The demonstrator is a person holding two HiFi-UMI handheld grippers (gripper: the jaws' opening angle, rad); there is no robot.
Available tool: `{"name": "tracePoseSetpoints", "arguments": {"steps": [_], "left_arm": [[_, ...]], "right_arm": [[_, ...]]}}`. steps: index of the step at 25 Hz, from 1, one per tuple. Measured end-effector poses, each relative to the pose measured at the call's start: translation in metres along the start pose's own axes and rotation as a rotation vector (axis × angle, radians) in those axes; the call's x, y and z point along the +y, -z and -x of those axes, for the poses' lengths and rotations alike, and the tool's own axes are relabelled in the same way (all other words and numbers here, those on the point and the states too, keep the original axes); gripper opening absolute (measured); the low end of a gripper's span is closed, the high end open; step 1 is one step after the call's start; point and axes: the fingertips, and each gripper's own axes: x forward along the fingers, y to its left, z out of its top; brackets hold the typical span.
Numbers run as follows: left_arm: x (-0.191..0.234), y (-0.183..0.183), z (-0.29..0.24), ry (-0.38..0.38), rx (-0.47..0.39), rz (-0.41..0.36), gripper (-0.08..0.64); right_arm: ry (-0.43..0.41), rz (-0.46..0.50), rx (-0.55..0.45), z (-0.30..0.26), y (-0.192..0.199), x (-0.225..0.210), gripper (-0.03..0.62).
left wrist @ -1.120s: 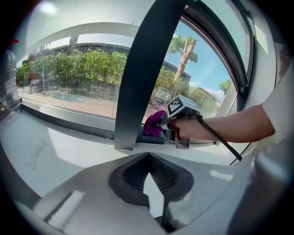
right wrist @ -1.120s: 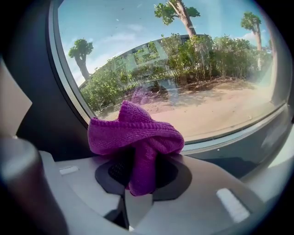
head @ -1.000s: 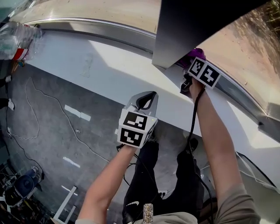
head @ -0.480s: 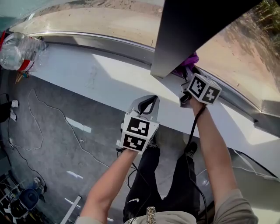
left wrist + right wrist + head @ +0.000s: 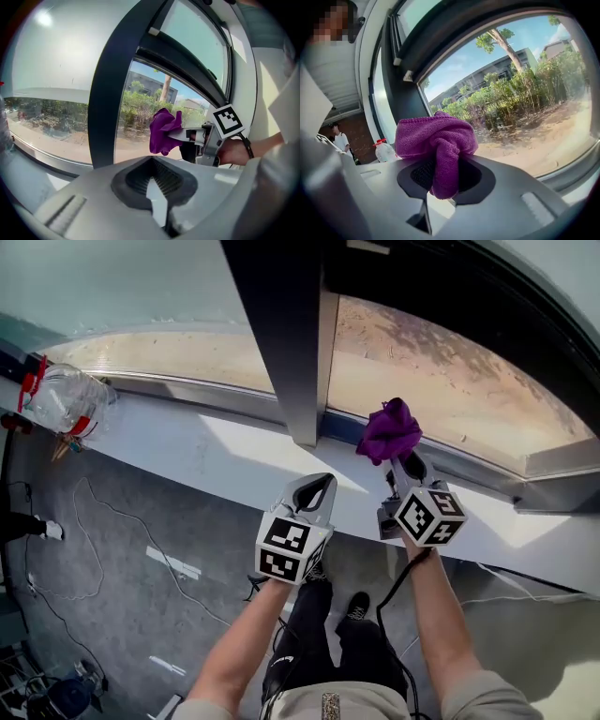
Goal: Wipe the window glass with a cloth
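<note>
A bunched purple cloth (image 5: 388,429) is clamped in my right gripper (image 5: 401,459), which is shut on it. The cloth is held up before the lower left corner of the right window pane (image 5: 450,381), just right of the dark mullion (image 5: 281,343); whether it touches the glass cannot be told. The right gripper view shows the cloth (image 5: 436,140) filling the jaws of that gripper (image 5: 440,180), with the glass (image 5: 520,98) behind. My left gripper (image 5: 317,489) hangs over the white sill (image 5: 216,442), shut and empty. From the left gripper (image 5: 154,185) I see the cloth (image 5: 161,130) to the right.
A plastic water bottle (image 5: 66,399) with a red cap lies at the sill's far left, also the bottle (image 5: 384,151) in the right gripper view. A left pane (image 5: 131,287) is beyond the mullion. Cables run over the grey floor (image 5: 112,549). A person (image 5: 341,139) stands far off.
The head view has tilted up. The right gripper with the cloth has come out from under the mullion and now sits in front of the right pane. The left gripper stays over the sill.
</note>
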Motion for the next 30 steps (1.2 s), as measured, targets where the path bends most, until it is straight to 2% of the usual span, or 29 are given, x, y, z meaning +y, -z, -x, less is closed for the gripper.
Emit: {"name": "tracePoseSetpoints", "arguments": {"steps": [4,8,17,24,30], "left_arm": [[-0.058,-0.014,0.026,0.005,-0.051,-0.028,0.000],[-0.125,-0.026,0.054,0.026,-0.103,-0.041,0.000],[-0.238,-0.066,0.099,0.074,-0.172,-0.069,0.000],[-0.300,-0.102,0.142,0.142,-0.227,-0.074,0.000],[-0.336,-0.118,0.161,0.150,-0.248,-0.129,0.000]], "right_arm": [[-0.037,0.013,-0.077,0.084,-0.025,0.011,0.118],[-0.050,0.090,-0.138,0.171,-0.045,0.020,0.118],[-0.020,0.151,-0.218,0.301,-0.103,0.026,0.118],[0.003,0.165,-0.247,0.371,-0.127,0.044,0.118],[-0.018,0.164,-0.298,0.407,-0.147,0.054,0.118]]}}
